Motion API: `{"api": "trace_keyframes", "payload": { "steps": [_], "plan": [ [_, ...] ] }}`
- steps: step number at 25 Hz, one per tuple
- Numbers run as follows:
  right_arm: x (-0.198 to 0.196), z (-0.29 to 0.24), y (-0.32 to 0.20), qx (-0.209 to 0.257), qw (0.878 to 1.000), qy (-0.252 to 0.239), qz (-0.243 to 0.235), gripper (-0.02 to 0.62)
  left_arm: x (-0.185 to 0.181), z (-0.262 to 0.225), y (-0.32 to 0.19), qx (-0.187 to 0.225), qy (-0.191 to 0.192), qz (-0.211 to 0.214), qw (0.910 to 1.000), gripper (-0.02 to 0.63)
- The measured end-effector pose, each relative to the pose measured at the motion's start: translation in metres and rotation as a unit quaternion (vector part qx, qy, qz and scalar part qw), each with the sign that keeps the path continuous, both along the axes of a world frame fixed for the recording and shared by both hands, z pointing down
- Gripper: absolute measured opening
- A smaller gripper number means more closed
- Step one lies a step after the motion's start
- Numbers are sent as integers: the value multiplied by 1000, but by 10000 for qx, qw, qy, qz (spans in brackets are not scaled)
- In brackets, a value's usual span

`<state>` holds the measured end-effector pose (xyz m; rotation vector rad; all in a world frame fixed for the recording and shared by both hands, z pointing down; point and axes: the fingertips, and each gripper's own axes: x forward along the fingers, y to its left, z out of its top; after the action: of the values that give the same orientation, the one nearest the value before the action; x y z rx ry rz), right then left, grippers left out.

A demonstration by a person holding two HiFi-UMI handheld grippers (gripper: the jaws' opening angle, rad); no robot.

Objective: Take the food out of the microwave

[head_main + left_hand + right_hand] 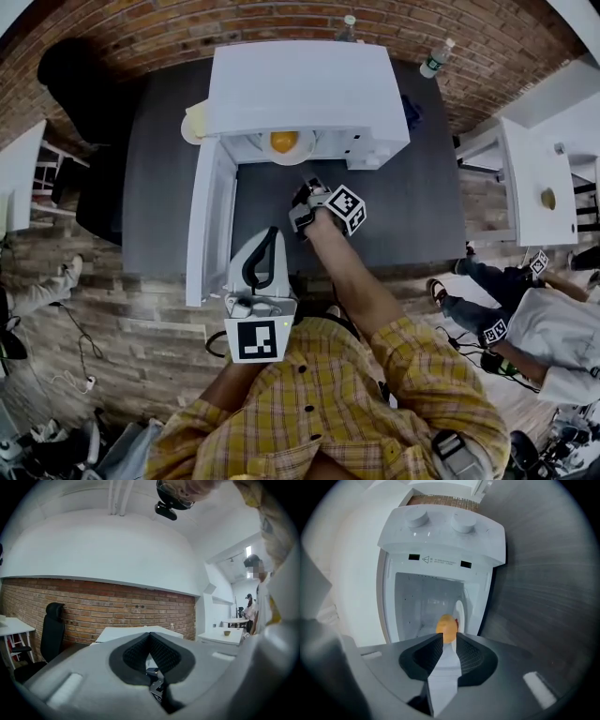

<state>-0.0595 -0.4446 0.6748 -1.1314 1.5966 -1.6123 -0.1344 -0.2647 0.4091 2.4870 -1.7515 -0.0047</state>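
Note:
A white microwave (305, 89) stands on a dark grey table (403, 206), its door (208, 220) swung open to the left. Inside, orange round food (284, 142) rests on a white plate (302, 155). My right gripper (305, 202) hovers over the table just in front of the opening, apart from the food. In the right gripper view its jaws stand open by a narrow gap (449, 638), lined up on the food (447, 626), nothing held. My left gripper (261, 270) hangs back by my body, tilted upward, shut (150, 634) and empty.
A black chair (80, 84) stands at the table's far left. White side tables flank the scene at the left (19, 173) and the right (530, 178). Two bottles (437, 56) stand behind the microwave. People sit at the lower right (525, 323).

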Motion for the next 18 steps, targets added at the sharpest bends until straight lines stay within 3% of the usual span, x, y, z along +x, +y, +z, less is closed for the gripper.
{"api": "trace_keyframes", "payload": {
  "steps": [9, 18],
  "plan": [
    [-7, 21, -22, -258, 9996, 109, -14, 91, 6, 8, -4, -115, 155, 145, 9997, 2],
    [-8, 28, -35, -292, 9992, 56, 248, 91, 6, 17, -6, -159, 68, 223, 9996, 2]
  ]
}}
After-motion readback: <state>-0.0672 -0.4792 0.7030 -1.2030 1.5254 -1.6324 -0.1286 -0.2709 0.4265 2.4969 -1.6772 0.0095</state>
